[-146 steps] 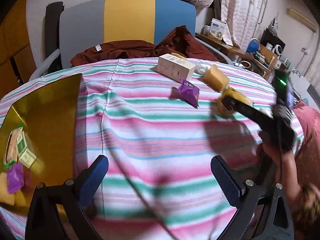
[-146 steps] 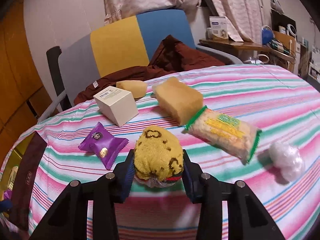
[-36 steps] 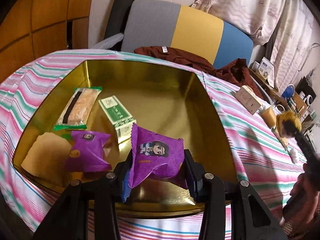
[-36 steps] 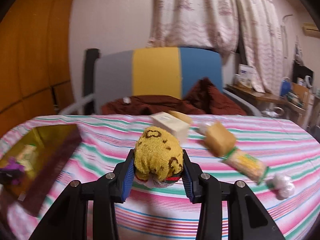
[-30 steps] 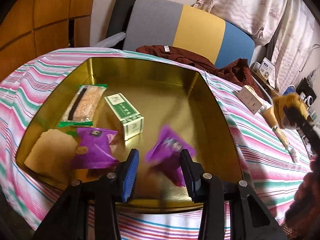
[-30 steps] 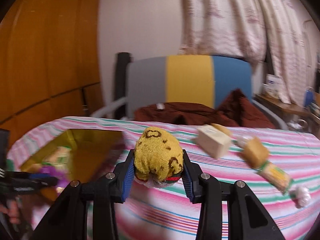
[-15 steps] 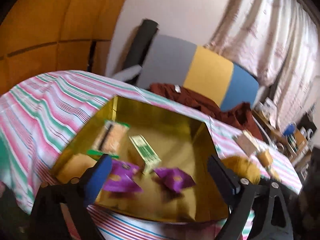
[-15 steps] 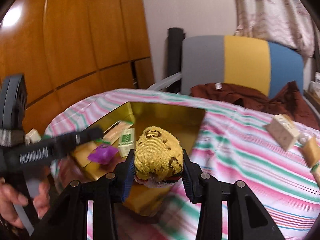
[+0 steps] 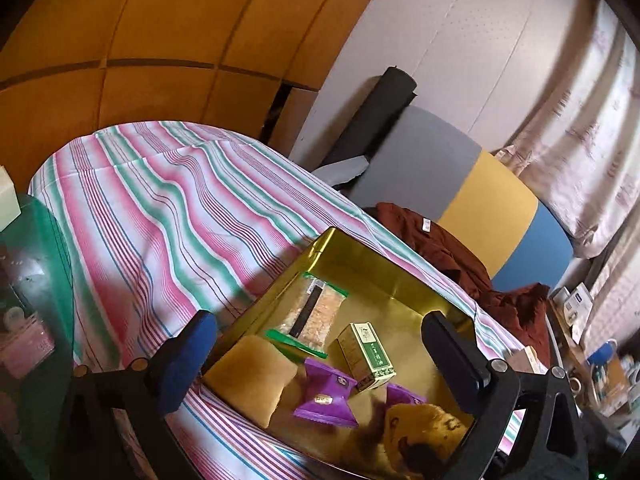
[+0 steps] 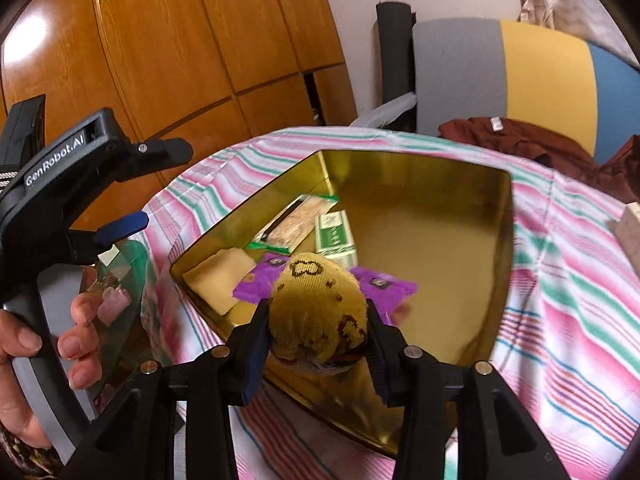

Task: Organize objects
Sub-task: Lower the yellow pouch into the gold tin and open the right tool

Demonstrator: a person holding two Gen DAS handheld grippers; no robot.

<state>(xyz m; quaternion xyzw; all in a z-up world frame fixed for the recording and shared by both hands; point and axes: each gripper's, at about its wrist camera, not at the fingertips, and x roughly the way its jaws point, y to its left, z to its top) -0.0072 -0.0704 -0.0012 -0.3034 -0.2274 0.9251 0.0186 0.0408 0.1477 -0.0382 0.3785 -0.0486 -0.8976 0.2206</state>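
A gold tray on the striped table holds a cracker packet, a green box, two purple packets and a tan sponge. My left gripper hangs wide open and empty above the tray's near left side. In the right wrist view a hand holds it left of the tray. My right gripper holds a yellow sock ball over the tray's near edge. Its jaws are opening, with the ball still between the pads. The ball also shows blurred low in the left wrist view.
The striped cloth covers a round table. A grey, yellow and blue chair with a brown garment stands behind it. A green glass side table sits at the left. A cream box lies at the far right.
My left gripper let the purple packet fall into the tray, opened wide and drew back upward. My right gripper carried the sock ball across the table to the tray's near edge.
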